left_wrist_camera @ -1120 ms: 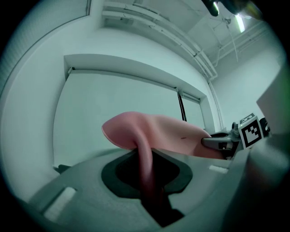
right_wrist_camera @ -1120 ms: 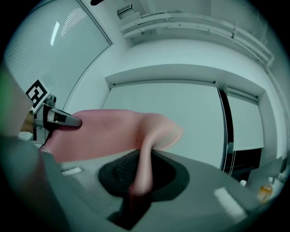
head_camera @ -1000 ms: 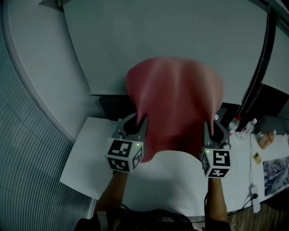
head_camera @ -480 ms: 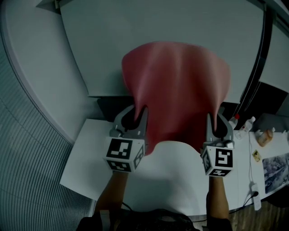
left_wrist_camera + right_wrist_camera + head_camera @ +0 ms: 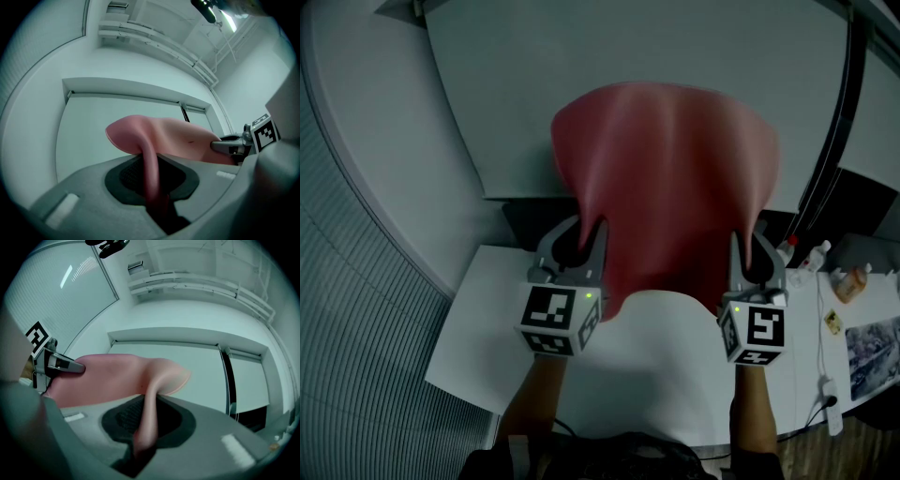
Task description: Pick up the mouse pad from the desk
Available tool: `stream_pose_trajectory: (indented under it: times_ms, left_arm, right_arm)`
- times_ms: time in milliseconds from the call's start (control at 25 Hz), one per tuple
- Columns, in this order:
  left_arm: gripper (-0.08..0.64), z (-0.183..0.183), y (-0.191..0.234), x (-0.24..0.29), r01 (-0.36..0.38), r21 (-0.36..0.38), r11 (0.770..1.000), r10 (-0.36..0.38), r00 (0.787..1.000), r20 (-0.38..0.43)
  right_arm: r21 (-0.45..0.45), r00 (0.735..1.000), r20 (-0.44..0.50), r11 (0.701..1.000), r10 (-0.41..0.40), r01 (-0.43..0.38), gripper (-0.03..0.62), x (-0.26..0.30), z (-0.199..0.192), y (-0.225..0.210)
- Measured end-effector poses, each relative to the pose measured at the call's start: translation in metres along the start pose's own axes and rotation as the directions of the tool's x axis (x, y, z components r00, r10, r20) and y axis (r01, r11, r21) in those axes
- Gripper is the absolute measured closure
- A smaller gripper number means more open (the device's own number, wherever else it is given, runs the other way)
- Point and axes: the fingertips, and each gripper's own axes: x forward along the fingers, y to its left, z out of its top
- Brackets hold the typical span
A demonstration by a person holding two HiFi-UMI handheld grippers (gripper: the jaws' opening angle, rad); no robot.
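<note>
Pink mouse pad [image 5: 670, 187] aloft above the desk [image 5: 666, 375], sagging, near corners pinched.

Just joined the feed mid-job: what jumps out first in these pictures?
A big pink mouse pad is held up in mid-air at the centre, above the white desk. The left tool and right tool each pinch one near corner, jaws shut on its edge.
</note>
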Motion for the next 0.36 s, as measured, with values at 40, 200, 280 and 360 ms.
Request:
stream_pose_trajectory:
  times_ms: [40,200,280,360]
  left_arm:
    - [0.492,0.0001,0.0000,-0.0002,0.000,0.000,1.000,0.000,1.000,0.000]
    - [0.492,0.0003,-0.0009,-0.0004,-0.001,-0.001,1.000,0.001,1.000,-0.003]
    - [0.492,0.0005,-0.0011,-0.0004,-0.002,-0.001,1.000,0.002,1.000,-0.004]
    - [0.492,0.0008,-0.0012,-0.0005,-0.002,0.000,1.000,0.002,1.000,-0.006]
  right_arm:
    - [0.000,1.000,0.000,1.000,0.000,0.000,0.529,0.0000,0.0002,0.0000]
    - [-0.002,1.000,-0.001,1.000,-0.001,0.001,0.528,-0.0003,0.0004,-0.0012]
    - [-0.002,1.000,-0.001,1.000,-0.001,0.001,0.528,-0.0003,0.0009,-0.0012]
    - [0.000,1.000,-0.002,1.000,-0.001,0.001,0.528,-0.0003,0.0015,-0.0011]
